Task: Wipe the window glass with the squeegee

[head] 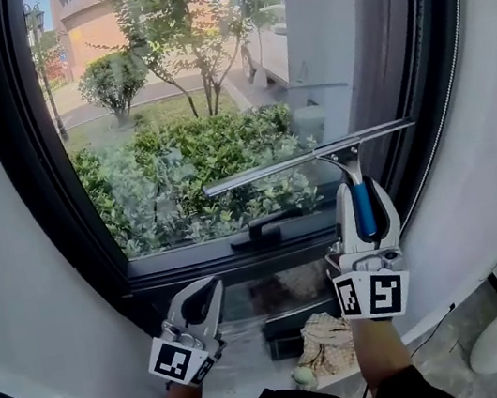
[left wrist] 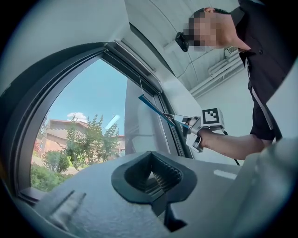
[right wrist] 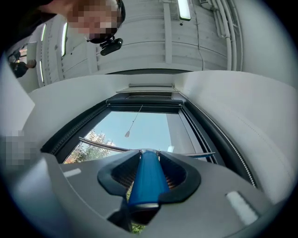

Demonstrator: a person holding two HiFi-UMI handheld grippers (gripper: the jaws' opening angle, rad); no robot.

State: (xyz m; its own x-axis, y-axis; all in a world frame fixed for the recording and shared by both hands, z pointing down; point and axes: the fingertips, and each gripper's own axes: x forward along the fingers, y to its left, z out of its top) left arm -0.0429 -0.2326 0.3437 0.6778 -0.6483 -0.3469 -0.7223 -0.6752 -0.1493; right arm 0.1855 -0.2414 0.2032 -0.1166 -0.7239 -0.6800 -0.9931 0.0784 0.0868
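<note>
Gripping the squeegee (head: 310,157) by its blue handle in the right gripper (head: 359,191), jaws tight on it. Holding the blade slanted across the lower right of the window glass (head: 183,100), above the window handle (head: 264,231). Hovering low by the sill with the left gripper (head: 206,291), jaws together, nothing between.

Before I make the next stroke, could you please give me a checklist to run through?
1. Squeegee clamped in right gripper: ok, jaws shut on its blue handle.
2. Blade flat on the glass: cannot tell; it slants across the lower right pane.
3. Left gripper out of the path: ok, low, shut and empty.
4. Window handle apart from blade: ok, it sits below.
5. Glass clear: not ok, haze over the lower part.
</note>
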